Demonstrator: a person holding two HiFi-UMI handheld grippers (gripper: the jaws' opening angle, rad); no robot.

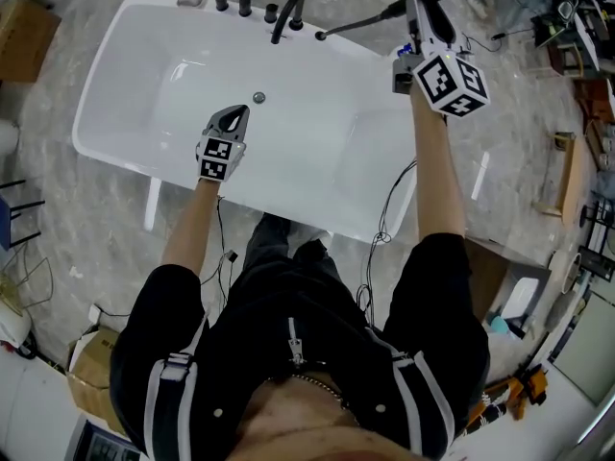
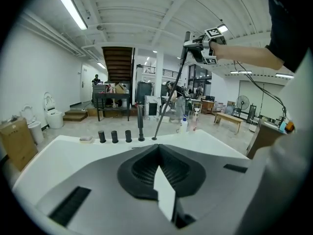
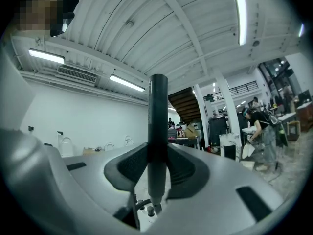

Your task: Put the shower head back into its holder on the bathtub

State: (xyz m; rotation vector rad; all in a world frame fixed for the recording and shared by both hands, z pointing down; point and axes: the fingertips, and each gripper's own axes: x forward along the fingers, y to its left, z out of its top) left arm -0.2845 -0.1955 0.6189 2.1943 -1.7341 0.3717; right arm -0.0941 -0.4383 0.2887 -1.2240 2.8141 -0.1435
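The shower head (image 1: 360, 22) is a slim black wand, and my right gripper (image 1: 415, 10) is shut on its upper part above the white bathtub's (image 1: 317, 176) far right rim. The wand slants down to the left. Its lower end sits at the small black holder (image 1: 322, 35) on the rim, right of the black faucet (image 1: 286, 15); how deep it sits is unclear. In the left gripper view the wand (image 2: 171, 94) rises from the holder (image 2: 154, 138) to the right gripper (image 2: 199, 47). The wand (image 3: 157, 131) stands clamped between the right pads. My left gripper (image 1: 233, 120) hovers over the basin, shut and empty (image 2: 157, 150).
Three black knobs (image 1: 245, 6) line the far rim left of the faucet, and a drain (image 1: 258, 97) sits in the basin. Cardboard boxes (image 1: 21, 36) stand on the floor to the left. Cables, tools and wooden frames (image 1: 567, 171) crowd the right side.
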